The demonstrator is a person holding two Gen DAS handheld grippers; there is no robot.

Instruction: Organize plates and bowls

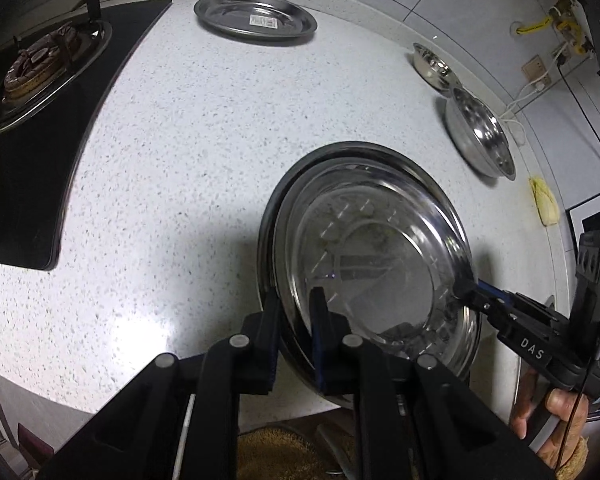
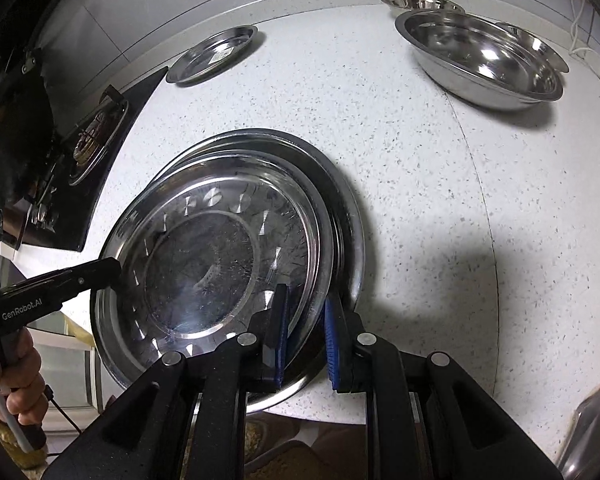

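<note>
Both grippers pinch the rim of one steel plate (image 1: 380,264): the left gripper (image 1: 296,332) at its near edge, the right gripper (image 2: 306,340) opposite. It hangs tilted just above a larger plate (image 2: 348,216) on the speckled counter (image 1: 188,152). The stacking step looks nearly done; next, level it, seat it and release

- The bench (image 1: 180,160) lies bare between the stacked plates (image 1: 372,248) and the stove (image 1: 40,120).
- Behind the stacked plates stand a lone plate (image 1: 256,20) and two bowls (image 2: 484,56).
- Right of the stacked plates, bare bench runs to the edge.
</note>
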